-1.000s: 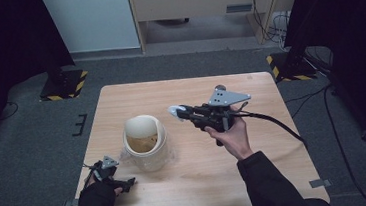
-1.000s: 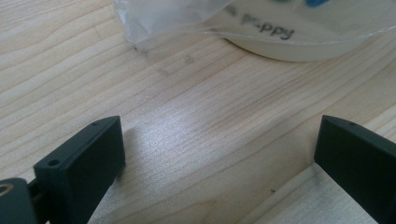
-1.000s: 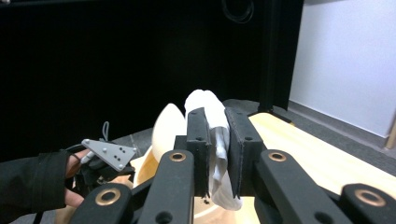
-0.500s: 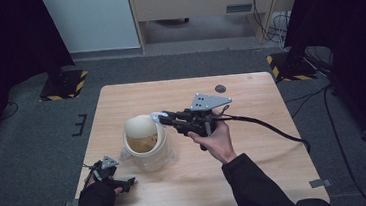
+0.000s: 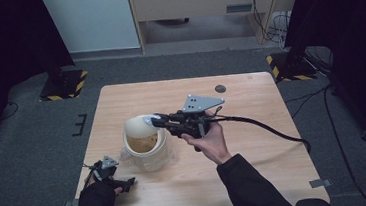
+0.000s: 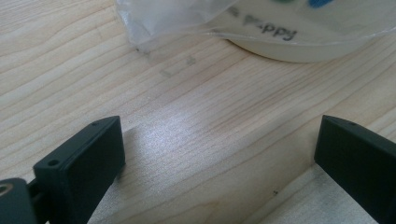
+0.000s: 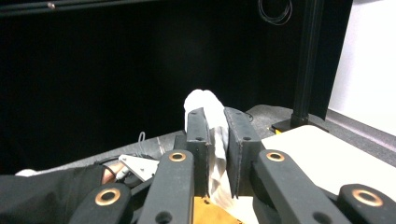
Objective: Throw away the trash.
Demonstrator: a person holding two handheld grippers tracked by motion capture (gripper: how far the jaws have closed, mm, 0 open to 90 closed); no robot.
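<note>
A cream-coloured tub is sitting on the wooden table, with a crumpled clear plastic wrap lying against its base on the near-left side. Printed lettering is showing on the tub's lower wall in the left gripper view, and its inside is looking yellowish-brown from above. A small dark round mark is lying well apart, toward the far edge of the table.

The right tongs are hovering over the tub's far-right rim, pinching a white, soft, crumpled wad that is poking out past the tips; nothing is standing between it and the tub's open mouth.

The left tongs are resting low at the table's near-left corner, spread wide over bare wood, with the tub and wrap just ahead.
</note>
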